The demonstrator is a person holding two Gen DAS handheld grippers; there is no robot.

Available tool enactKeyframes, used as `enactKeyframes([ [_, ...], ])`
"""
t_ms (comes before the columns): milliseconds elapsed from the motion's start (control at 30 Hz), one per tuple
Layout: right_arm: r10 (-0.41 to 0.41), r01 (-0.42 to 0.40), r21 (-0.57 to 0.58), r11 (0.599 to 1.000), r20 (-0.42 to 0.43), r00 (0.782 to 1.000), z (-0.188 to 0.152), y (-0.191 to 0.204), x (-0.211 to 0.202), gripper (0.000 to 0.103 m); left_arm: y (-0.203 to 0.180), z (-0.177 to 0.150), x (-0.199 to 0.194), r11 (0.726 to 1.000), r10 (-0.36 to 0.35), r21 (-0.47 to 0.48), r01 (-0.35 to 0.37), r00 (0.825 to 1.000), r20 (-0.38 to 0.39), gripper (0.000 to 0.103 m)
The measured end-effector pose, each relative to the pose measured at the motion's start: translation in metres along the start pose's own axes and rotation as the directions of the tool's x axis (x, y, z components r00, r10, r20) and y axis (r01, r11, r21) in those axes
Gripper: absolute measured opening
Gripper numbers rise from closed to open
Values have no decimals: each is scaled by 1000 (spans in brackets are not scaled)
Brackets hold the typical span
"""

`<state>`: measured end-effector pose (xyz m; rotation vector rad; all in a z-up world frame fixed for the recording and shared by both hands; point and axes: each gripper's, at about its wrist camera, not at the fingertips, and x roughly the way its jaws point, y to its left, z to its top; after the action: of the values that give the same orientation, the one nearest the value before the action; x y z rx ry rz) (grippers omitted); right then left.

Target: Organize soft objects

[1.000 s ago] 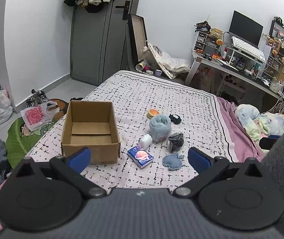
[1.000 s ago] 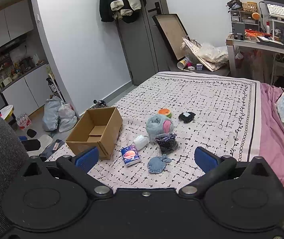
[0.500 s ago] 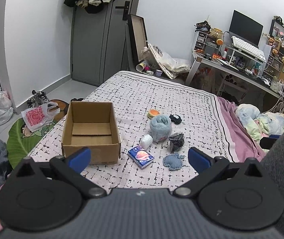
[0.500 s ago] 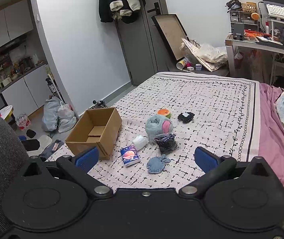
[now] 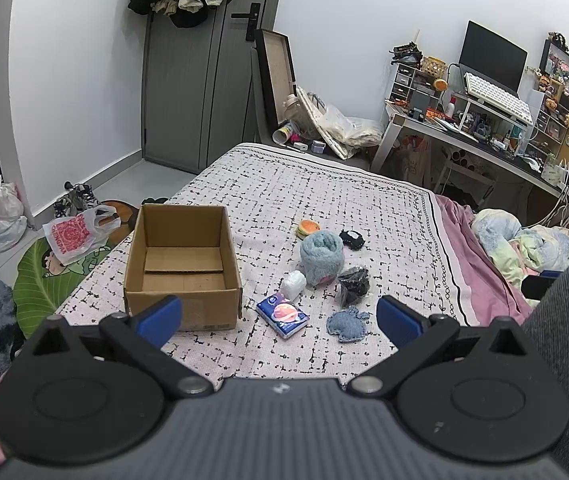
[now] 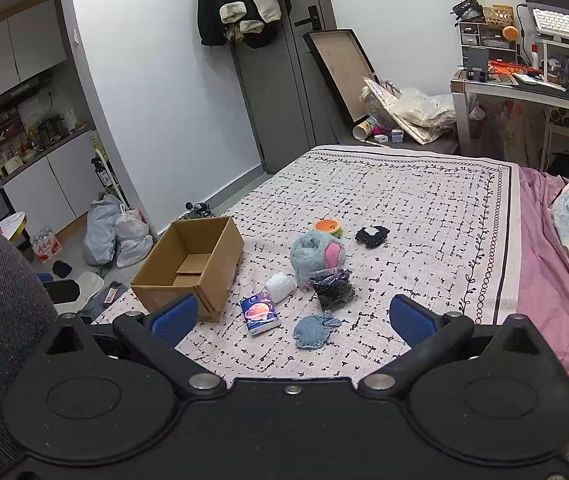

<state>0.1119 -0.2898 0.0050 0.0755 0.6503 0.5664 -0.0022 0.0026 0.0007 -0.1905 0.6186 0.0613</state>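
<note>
Legible text is being shown on very few surfaces. On the white plastic bag (image 5: 80, 229) lying on the floor beside the bed, red lettering is being displayed along the edge of a round red emblem; only a fragment resembling "ENGMA" is being made out in the left wrist view, and the full word cannot be told. On the blue tissue pack (image 5: 282, 314) (image 6: 259, 313) resting on the bedspread, a small white oval logo is being presented above a planet picture, but its wording is too small to be read. Red characters on the bottle pack (image 6: 45, 245) on the floor are being blurred beyond reading.
</note>
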Motion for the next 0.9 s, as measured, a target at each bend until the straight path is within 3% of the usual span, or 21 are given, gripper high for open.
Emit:
enactKeyframes([
  [900,30,-30,-21,999,-2,1000,1,2,5,103,-2,5,7,1000,-2,23,2,1000,9,103],
])
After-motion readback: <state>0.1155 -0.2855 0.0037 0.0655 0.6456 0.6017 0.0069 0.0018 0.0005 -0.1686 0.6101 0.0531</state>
